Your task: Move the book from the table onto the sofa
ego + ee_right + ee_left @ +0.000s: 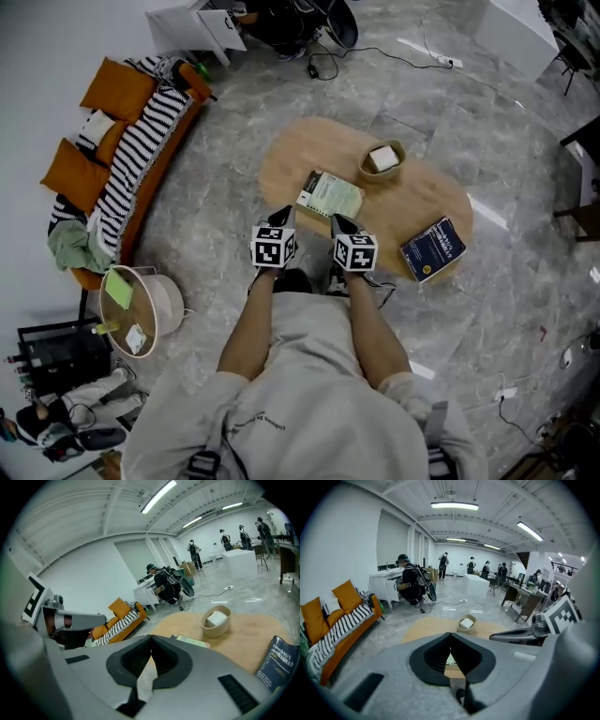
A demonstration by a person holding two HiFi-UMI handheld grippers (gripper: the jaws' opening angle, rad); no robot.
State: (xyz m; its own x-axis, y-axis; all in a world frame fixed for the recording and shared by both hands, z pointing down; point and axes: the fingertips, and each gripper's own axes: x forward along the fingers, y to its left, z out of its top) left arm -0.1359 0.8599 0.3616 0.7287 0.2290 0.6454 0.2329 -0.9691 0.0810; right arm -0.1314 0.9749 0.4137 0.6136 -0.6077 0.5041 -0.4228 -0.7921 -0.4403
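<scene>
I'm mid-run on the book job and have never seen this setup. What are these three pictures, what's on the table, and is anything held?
There is no robot arm: a person holds a two-jaw gripper in each hand. The head view looks down from the person's head. The other two views come from cameras riding on each gripper, looking along its jaws. The left gripper and right gripper are at the near edge of the wooden table, both shut and holding nothing. On the table lie a pale green book, a dark blue book and a bowl holding a white block. The orange sofa stands off to the left.
</scene>
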